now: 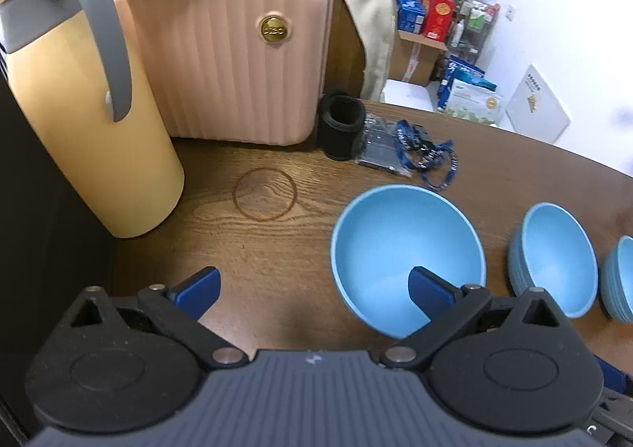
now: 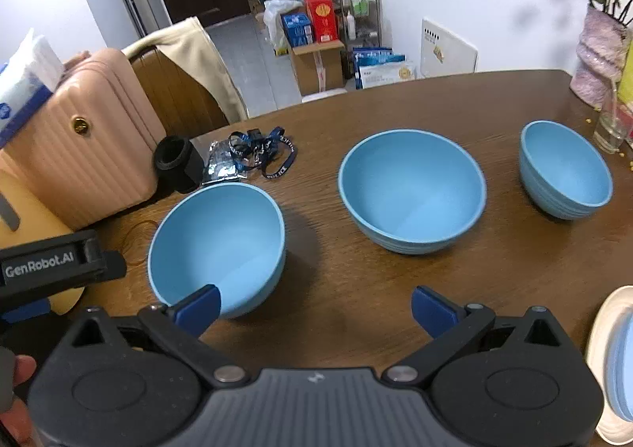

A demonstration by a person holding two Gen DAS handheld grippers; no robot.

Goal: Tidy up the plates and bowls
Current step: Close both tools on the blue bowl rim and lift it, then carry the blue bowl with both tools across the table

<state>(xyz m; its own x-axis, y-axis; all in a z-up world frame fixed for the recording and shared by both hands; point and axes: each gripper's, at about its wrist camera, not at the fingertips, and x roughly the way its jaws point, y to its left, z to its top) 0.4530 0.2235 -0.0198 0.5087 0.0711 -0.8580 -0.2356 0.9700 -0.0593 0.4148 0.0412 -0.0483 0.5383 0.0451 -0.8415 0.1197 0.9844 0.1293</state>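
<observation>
Three blue bowls stand in a row on the wooden table (image 2: 356, 288). The large left bowl (image 2: 217, 241) (image 1: 403, 249) is nearest both grippers. A middle bowl (image 2: 411, 190) (image 1: 554, 261) and a small right bowl (image 2: 565, 170) (image 1: 621, 281) follow. My left gripper (image 1: 312, 290) is open, its right pad over the large bowl's near rim, its left pad over bare wood. My right gripper (image 2: 314, 306) is open above the table, its left pad at the large bowl's near edge. A white plate with a blue plate on it (image 2: 613, 364) lies at the right edge.
A yellow jug (image 1: 87, 99), a pink suitcase (image 1: 233, 51) with a tissue pack, a black cup (image 1: 340, 126) and a blue lanyard (image 1: 427, 154) crowd the table's left rear. A vase with dried flowers (image 2: 601, 59) stands at the far right. A chair with a beige cloth (image 2: 186, 67) is behind.
</observation>
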